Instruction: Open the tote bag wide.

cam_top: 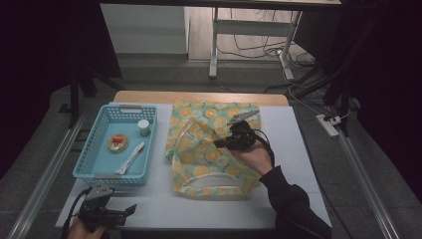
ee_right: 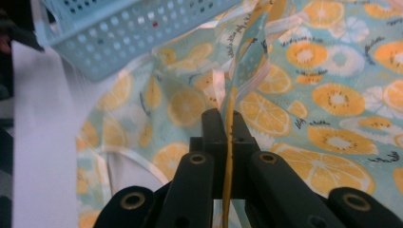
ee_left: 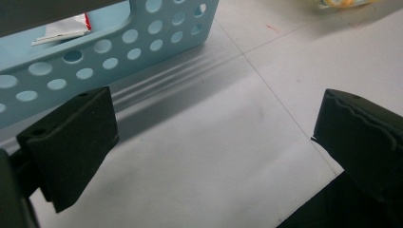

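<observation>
Right gripper [ee_right: 227,124] pinches a fold of 1 citrus-print cloth [cam_top: 209,149]; left gripper [ee_left: 214,137] gapes wide beside 1 blue basket [cam_top: 94,149].

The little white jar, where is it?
In the high view the little white jar stands in the blue basket on the table's left, near its far right corner, just beyond the round yellow tin and the white tube.

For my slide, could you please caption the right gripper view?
Right gripper shut on a fold of citrus-print cloth, blue basket beyond.
</observation>
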`<state>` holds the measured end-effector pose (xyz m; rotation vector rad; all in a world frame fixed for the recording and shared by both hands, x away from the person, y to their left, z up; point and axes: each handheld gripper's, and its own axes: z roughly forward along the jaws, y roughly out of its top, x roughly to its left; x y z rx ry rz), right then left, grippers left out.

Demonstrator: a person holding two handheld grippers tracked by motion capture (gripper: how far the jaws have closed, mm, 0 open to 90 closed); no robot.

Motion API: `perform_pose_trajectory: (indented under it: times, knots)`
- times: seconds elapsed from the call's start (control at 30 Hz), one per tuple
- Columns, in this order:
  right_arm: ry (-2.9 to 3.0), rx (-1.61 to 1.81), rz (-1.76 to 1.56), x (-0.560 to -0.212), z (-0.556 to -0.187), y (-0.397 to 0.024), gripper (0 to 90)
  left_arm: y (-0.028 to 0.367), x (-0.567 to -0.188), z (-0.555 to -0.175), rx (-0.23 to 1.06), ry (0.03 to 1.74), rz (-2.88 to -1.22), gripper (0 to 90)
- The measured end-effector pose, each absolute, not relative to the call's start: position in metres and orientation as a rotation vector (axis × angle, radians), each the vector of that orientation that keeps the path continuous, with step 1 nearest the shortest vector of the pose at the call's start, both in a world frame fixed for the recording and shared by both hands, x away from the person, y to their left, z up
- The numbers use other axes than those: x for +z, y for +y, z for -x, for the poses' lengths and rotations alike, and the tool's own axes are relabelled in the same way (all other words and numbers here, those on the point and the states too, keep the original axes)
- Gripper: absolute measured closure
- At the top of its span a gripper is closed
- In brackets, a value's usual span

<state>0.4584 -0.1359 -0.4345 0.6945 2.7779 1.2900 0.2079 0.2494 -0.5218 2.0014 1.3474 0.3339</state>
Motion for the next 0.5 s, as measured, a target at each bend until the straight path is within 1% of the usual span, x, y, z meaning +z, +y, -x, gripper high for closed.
perform_pose_trajectory:
  times: [0.3,0.5]
  knots:
    - [2.752,1.368,-0.721,-0.412,-0.469,-0.132,90.0,0.25,-0.522,-0.208,0.334,1.346,-1.998,1.1]
    - [2.737,1.378,-0.711,-0.403,-0.472,-0.129,90.0,0.25,-0.522,-0.208,0.336,1.345,-1.998,1.0]
